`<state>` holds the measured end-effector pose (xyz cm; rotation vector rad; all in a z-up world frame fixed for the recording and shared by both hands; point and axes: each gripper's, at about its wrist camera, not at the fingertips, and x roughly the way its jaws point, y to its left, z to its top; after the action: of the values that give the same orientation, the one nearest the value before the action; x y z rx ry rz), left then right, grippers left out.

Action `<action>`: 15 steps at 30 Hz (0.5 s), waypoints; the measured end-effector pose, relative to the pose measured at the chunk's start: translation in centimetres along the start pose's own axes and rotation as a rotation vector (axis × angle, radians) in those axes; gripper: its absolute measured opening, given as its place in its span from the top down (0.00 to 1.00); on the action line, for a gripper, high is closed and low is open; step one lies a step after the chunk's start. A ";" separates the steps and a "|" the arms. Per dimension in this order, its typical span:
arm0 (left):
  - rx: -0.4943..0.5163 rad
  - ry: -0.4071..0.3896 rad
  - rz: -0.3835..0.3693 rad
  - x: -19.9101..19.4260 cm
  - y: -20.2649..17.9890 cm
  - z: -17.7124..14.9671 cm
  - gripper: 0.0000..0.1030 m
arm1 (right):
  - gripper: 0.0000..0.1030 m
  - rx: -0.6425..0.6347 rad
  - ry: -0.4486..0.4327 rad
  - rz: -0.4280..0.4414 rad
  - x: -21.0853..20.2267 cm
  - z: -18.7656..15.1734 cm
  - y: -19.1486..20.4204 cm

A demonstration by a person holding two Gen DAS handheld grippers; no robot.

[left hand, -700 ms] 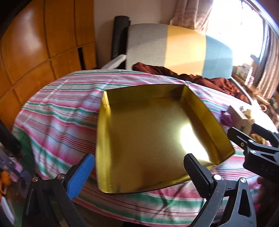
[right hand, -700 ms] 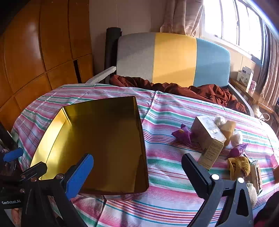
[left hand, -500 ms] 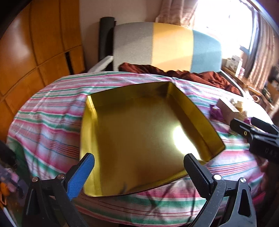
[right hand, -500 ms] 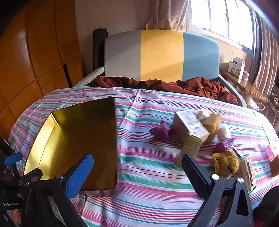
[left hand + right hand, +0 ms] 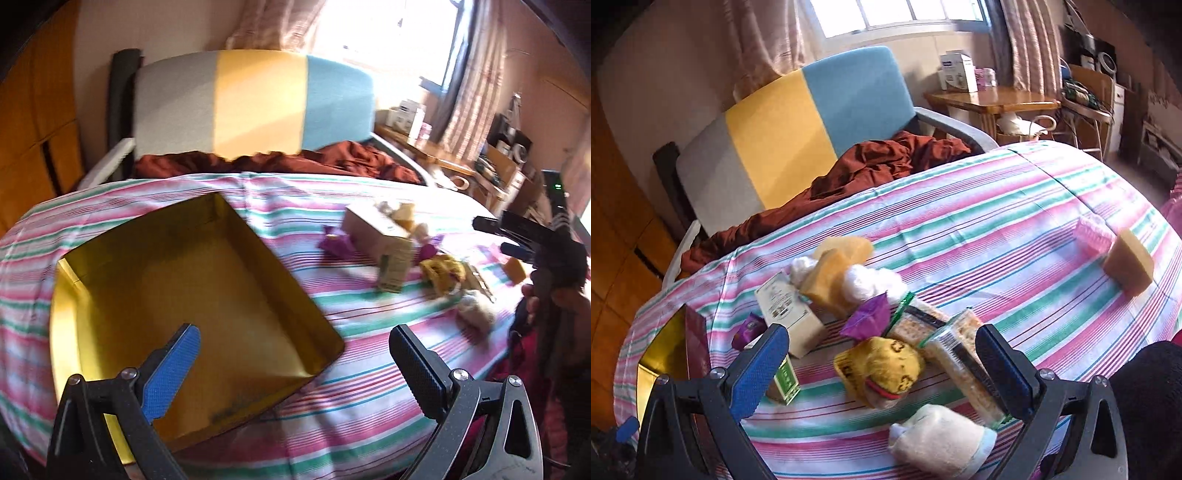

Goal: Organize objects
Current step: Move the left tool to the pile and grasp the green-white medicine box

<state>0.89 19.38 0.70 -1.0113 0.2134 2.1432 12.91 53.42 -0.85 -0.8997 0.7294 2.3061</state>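
Note:
A shallow gold tray point(image 5: 192, 280) lies empty on the striped tablecloth point(image 5: 354, 398); my left gripper point(image 5: 291, 336) hovers open above its near right corner with nothing between the fingers. To the right lies a pile: a cream carton point(image 5: 790, 317), a yellow patterned pouch point(image 5: 882, 365), purple wrappers point(image 5: 868, 317), cracker packs point(image 5: 960, 354), orange sponge blocks point(image 5: 827, 280) and a white bag point(image 5: 938, 439). My right gripper point(image 5: 881, 334) hangs open just over the pouch, touching nothing. The tray's corner point(image 5: 653, 354) shows at the far left of the right wrist view.
Another orange block point(image 5: 1130, 262) and a pink item point(image 5: 1089, 236) sit apart near the table's right edge. A grey, yellow and blue chair point(image 5: 258, 99) with a brown cloth point(image 5: 314, 158) stands behind the table. A wooden side table point(image 5: 993, 99) stands by the window.
Both cameras have swung to the right. The tray has slid to the left in both views and the pile now sits under my right gripper. Both grippers stay open.

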 end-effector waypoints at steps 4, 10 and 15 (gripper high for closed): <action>0.070 0.006 -0.067 1.7 -3.0 1.5 0.00 | 0.00 0.146 -0.009 0.047 0.6 -0.2 -3.4; 0.171 -0.002 -0.105 5.2 -7.7 3.4 0.00 | 0.00 0.290 -0.028 0.145 0.2 -0.2 -5.8; 0.220 0.075 -0.089 9.8 -10.9 4.4 0.00 | 0.00 0.260 -0.033 0.171 0.1 0.0 -5.2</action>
<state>1.72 34.41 -1.73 -0.9553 0.4226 1.9544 16.29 57.08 -2.41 -0.7026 1.0991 2.2947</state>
